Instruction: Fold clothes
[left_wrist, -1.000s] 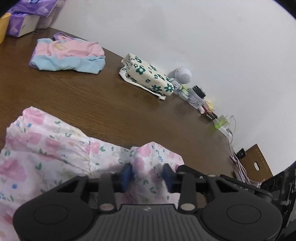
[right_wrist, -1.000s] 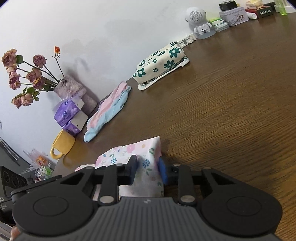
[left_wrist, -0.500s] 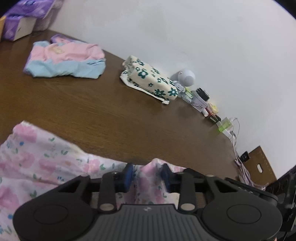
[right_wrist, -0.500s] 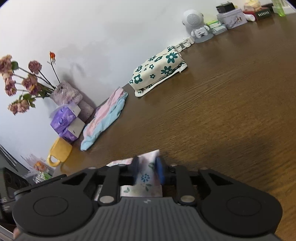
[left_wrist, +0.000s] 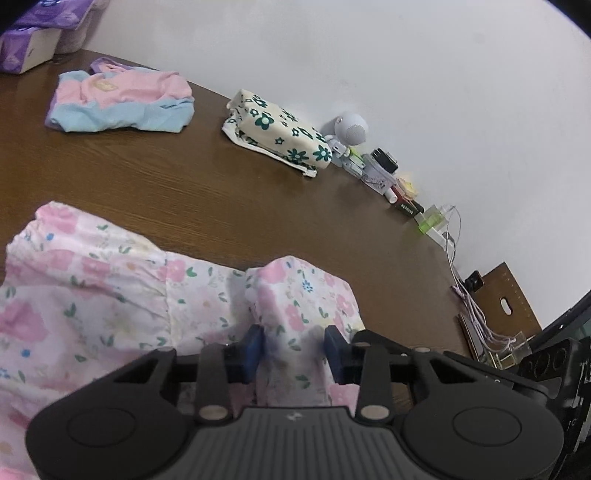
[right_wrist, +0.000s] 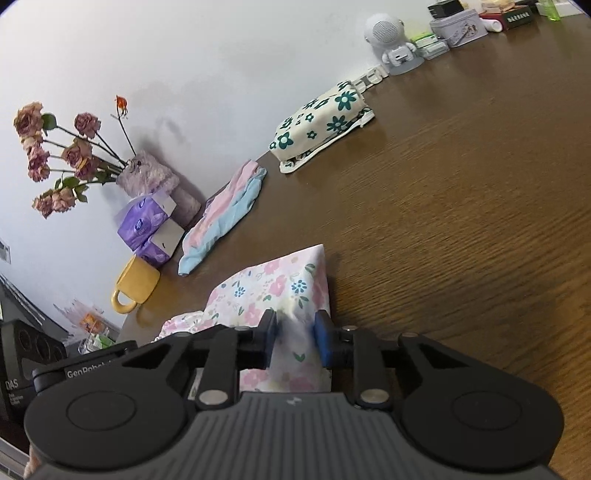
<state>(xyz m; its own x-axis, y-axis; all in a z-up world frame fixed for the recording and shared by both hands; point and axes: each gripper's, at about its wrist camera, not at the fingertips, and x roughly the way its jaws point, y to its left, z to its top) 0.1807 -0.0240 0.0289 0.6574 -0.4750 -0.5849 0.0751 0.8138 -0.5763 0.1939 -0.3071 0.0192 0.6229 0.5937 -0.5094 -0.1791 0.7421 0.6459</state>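
Observation:
A white garment with pink flowers (left_wrist: 110, 295) lies crumpled on the brown table (left_wrist: 184, 184), filling the lower left of the left wrist view. My left gripper (left_wrist: 292, 349) is shut on a raised hump of its cloth, which fills the gap between the blue pads. In the right wrist view the same garment (right_wrist: 273, 288) rises as a flat folded flap. My right gripper (right_wrist: 294, 338) is shut on the flap's near edge, just above the table (right_wrist: 461, 221).
A folded pink-and-blue garment (left_wrist: 122, 101) and a folded cream piece with green flowers (left_wrist: 280, 136) lie by the wall. A white speaker figure (left_wrist: 351, 129), small boxes and cables (left_wrist: 454, 251) line the far edge. Purple tissue packs (right_wrist: 147, 229), a yellow mug (right_wrist: 135, 288) and a vase (right_wrist: 147, 177) stand left.
Half a second ago both views showed only a sliver of cloth past the pads. Now the garment shows further out ahead of both grippers again, much as one second ago.

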